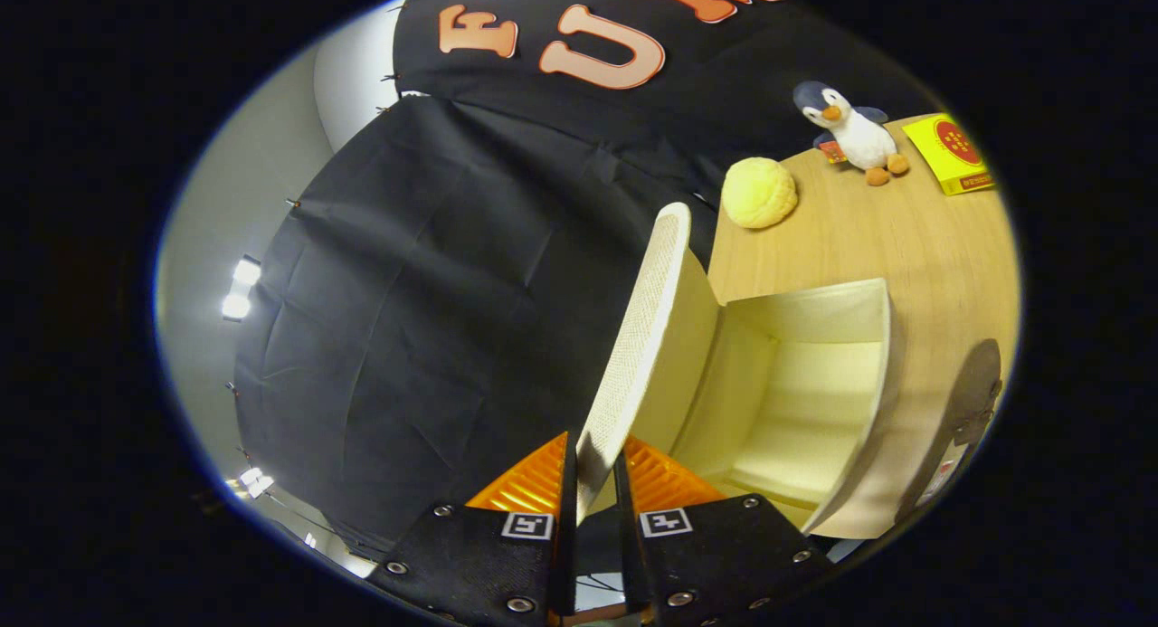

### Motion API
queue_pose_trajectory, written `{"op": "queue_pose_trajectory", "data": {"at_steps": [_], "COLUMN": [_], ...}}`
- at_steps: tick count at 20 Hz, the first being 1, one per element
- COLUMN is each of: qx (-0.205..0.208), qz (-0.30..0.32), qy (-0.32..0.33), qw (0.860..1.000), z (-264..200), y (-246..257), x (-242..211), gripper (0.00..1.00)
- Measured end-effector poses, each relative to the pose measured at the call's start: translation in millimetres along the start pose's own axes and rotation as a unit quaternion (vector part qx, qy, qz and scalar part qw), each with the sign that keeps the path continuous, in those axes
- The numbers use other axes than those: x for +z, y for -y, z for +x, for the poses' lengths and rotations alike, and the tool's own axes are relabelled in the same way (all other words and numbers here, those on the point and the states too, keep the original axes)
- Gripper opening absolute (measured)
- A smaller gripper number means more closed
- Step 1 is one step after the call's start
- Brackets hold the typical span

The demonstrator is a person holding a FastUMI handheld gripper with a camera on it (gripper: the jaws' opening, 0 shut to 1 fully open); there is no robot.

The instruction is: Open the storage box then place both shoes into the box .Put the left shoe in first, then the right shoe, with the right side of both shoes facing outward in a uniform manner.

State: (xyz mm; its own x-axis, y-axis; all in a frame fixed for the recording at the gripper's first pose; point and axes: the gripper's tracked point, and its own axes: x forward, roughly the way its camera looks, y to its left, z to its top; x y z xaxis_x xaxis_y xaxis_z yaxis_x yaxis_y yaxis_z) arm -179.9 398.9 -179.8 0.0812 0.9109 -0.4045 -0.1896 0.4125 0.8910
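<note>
- The wooden table (pixel 914 238) carries everything, and the storage box (pixel 805 410) sits on it as the landmark, its pale inside bare so the shoes can go in
- The box's lid (pixel 638 337) stands swung up off the box mouth, raised so the opening is free; opening looks nearly done
- The gripper (pixel 595 469) is clenched on the lid's near edge, both fingers pressing the panel, which is what holds it up
- A dark shoe (pixel 972 401) lies just beside the box, on its side away from the lid, within reach for loading
- Beyond the box sit a yellow ball (pixel 758 193), a toy penguin (pixel 850 134) and a yellow packet (pixel 950 152), well apart from it
</note>
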Motion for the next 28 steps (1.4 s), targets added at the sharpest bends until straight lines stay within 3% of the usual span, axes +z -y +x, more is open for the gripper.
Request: {"op": "queue_pose_trajectory", "data": {"at_steps": [7,10,15,21,24,28], "qx": [-0.003,-0.014,-0.075,-0.141,-0.17,-0.211], "qz": [-0.008,0.033,0.036,0.013,-0.024,-0.076], "qy": [-0.001,-0.021,-0.037,-0.056,-0.032,0.013], "qw": [1.0,0.999,0.996,0.988,0.985,0.975], "z": [89,135,198,203,173,102], "y": [-44,-45,-37,14,44,78], "x": [-9,-26,-48,-68,-60,-43], "gripper": [0.16,0.16,0.16,0.56,0.77,0.9]}}
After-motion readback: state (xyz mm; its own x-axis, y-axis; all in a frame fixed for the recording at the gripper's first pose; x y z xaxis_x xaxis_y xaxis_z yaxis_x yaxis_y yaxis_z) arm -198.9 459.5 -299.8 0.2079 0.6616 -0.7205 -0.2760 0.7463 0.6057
